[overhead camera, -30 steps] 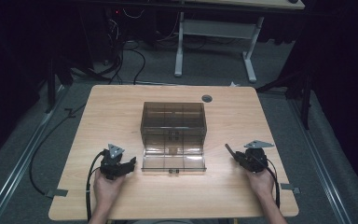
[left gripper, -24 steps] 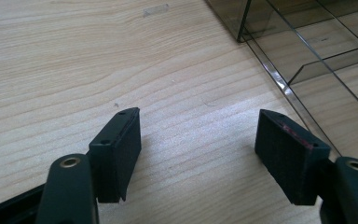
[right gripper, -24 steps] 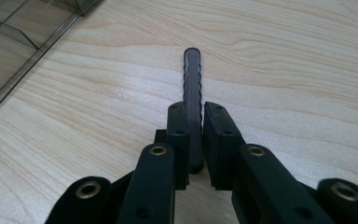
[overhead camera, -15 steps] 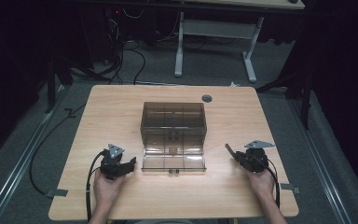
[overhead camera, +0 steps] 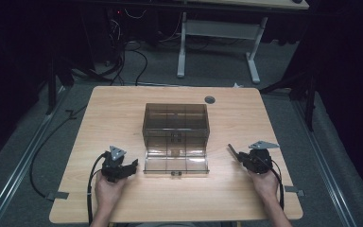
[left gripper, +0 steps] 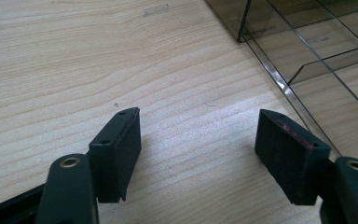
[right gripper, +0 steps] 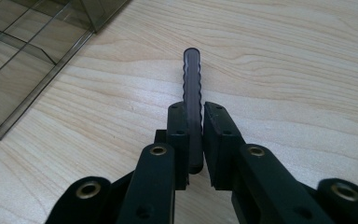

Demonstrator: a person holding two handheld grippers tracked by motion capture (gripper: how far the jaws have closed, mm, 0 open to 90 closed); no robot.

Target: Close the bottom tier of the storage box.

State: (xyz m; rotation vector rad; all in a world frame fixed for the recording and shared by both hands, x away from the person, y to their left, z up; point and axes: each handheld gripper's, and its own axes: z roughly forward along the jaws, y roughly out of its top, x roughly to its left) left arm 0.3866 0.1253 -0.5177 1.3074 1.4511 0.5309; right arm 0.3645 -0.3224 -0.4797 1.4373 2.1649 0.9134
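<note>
Divider strip, a thin, dark, translucent plastic piece with a wavy edge, was clamped on edge between the nearly closed jaws of the right gripper, its long axis running straight out past the fingertips. In the high view the strip pointed up and to the left, toward the smoky clear organiser box at the middle of the pale wood-grain tabletop. The box lay to the left of the right gripper, with its lid folded open toward the near edge and a grid of compartments showing through the walls. That made the right hand the one placed to carry the strip across, probably into a slot. The left gripper rested low over bare wood, its blocky black jaws wide apart and empty, the box's corner just to its right.
</note>
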